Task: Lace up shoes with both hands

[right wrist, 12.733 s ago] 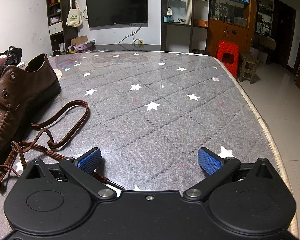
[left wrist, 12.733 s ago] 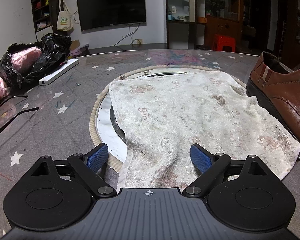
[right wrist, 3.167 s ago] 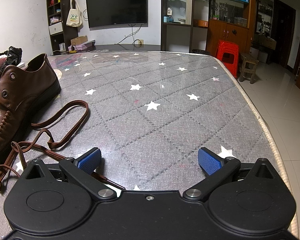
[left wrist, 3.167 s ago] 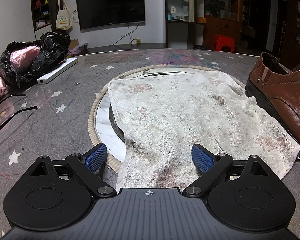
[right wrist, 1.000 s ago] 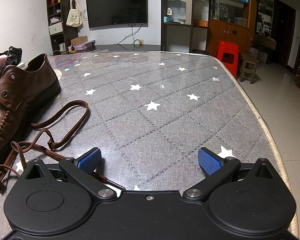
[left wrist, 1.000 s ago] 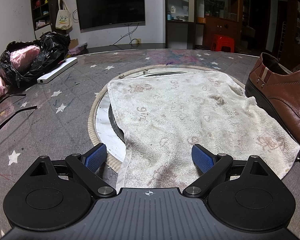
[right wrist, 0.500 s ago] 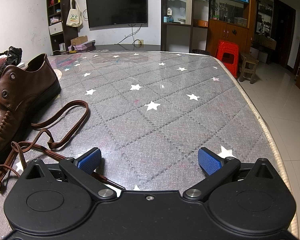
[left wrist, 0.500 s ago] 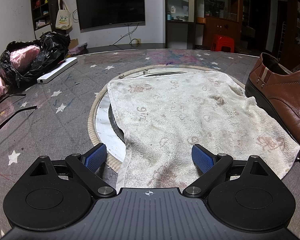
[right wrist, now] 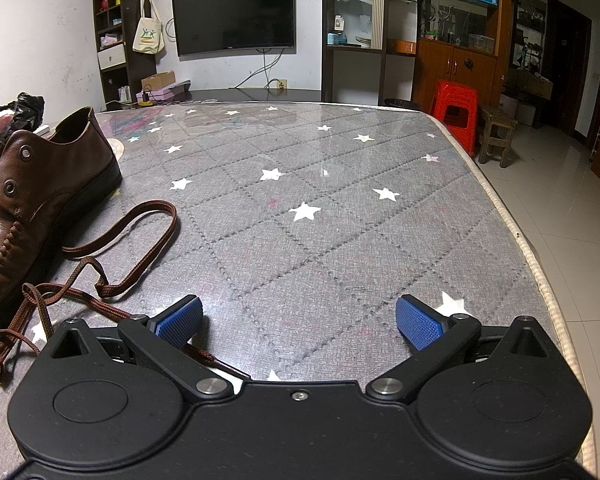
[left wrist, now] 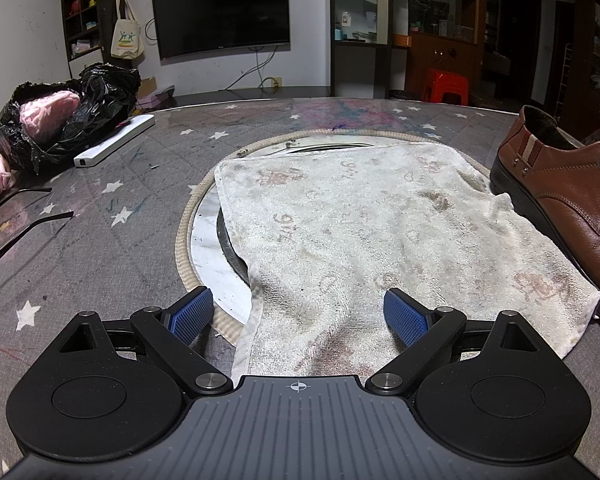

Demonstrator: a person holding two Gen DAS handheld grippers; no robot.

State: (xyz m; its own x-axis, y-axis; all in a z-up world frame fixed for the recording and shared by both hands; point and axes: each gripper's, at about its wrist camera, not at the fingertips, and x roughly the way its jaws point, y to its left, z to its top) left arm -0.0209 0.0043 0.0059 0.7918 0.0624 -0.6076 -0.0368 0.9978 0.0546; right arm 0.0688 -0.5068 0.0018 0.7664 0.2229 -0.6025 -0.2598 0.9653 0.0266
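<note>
A brown leather shoe [left wrist: 568,196] stands at the right edge of the left wrist view, its empty eyelets showing. It also shows at the left of the right wrist view [right wrist: 40,196]. A loose brown shoelace [right wrist: 112,256] lies coiled on the table beside the shoe, one end running under the right gripper's left finger. My left gripper [left wrist: 298,314] is open and empty over a dirty white towel [left wrist: 380,232]. My right gripper [right wrist: 300,320] is open and empty above the table.
The table has a grey quilted star-pattern cover [right wrist: 320,208]. A round inset plate [left wrist: 208,240] lies under the towel. A black bag with pink yarn [left wrist: 60,120] and a white bar [left wrist: 114,140] sit far left. The table's right edge [right wrist: 512,232] drops to the floor.
</note>
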